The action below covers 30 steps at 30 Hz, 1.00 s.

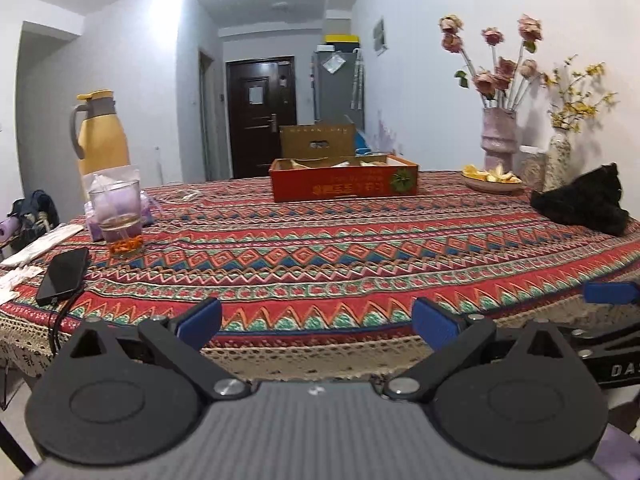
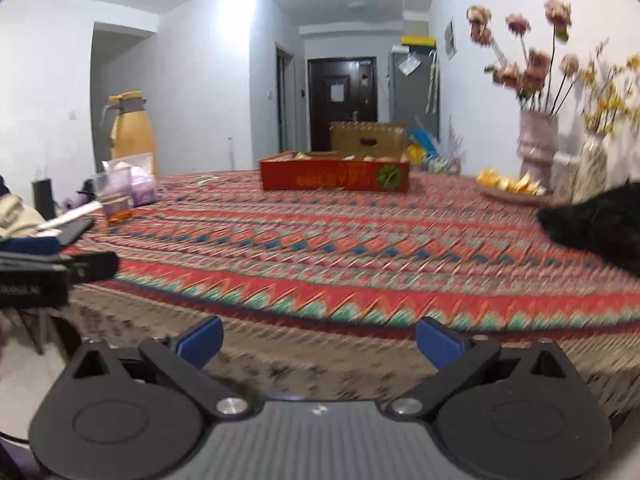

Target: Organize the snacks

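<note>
A red, shallow cardboard box (image 1: 344,180) with several pale snack packets inside sits at the far side of the table; the right wrist view shows the same red box (image 2: 334,176). My left gripper (image 1: 316,322) hovers over the table's near edge, its blue pads wide apart with nothing between them. My right gripper (image 2: 318,340) is likewise open and empty at the near edge, to the right of the left one. A blue pad of the right gripper (image 1: 610,292) shows at the right edge of the left wrist view.
A patterned tablecloth (image 1: 320,248) covers the table. On the left stand a yellow thermos (image 1: 102,132), a glass (image 1: 120,216), a purple bag and a phone (image 1: 64,274) on a cable. At the right are two flower vases (image 1: 498,140), a fruit plate (image 1: 492,178) and a black cloth (image 1: 584,200).
</note>
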### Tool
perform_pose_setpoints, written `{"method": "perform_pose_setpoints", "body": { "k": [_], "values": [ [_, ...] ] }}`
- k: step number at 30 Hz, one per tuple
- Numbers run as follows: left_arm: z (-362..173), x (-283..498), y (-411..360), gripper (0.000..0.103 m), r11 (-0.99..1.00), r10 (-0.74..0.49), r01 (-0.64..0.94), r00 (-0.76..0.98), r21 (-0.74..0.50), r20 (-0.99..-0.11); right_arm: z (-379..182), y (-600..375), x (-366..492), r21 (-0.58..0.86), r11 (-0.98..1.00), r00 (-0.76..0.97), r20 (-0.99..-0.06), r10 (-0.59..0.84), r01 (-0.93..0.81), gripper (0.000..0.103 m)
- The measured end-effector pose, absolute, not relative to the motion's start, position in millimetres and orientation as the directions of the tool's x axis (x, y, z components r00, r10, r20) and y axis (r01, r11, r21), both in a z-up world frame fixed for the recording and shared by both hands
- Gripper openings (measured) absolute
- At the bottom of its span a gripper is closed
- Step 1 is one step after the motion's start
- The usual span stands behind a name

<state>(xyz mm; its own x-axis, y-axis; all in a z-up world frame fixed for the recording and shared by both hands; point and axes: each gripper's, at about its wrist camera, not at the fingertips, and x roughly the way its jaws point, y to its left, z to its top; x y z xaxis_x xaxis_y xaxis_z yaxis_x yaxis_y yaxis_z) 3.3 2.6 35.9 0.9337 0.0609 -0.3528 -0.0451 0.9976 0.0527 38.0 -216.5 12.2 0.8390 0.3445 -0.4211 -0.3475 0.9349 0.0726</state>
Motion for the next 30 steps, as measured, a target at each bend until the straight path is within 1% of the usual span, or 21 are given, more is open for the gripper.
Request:
{"method": "perform_pose_setpoints", "body": {
  "k": [2,5,7,17,30],
  "values": [
    [35.5,0.9,2.1,0.103,0.998,0.064,-0.051,0.937,0.045,-0.345,13.1,-214.6,37.2,0.074,0.929,0.835,-0.416,0.36,-0.363,0.103],
    [34.7,1.3,2.6,0.103,0.998,0.065,-0.058,0.934,0.028,-0.351,17.7,-213.1,34.8,0.042,0.936,0.854,-0.396,0.337,-0.35,0.103],
    [34.7,2.1,3.4,0.103,0.998,0.067,-0.062,0.934,0.024,-0.352,18.6,-214.9,34.5,0.047,0.937,0.859,-0.386,0.336,-0.346,0.103],
    [38.2,0.1,6.5,0.103,0.997,0.075,-0.071,0.939,0.025,-0.335,21.0,-212.0,32.9,0.024,0.934,0.865,-0.369,0.339,-0.356,0.103],
    [37.8,-0.3,8.4,0.103,0.997,0.079,-0.078,0.937,0.015,-0.341,20.0,-212.8,34.5,0.029,0.94,0.868,-0.375,0.324,-0.339,0.103]
  ]
}}
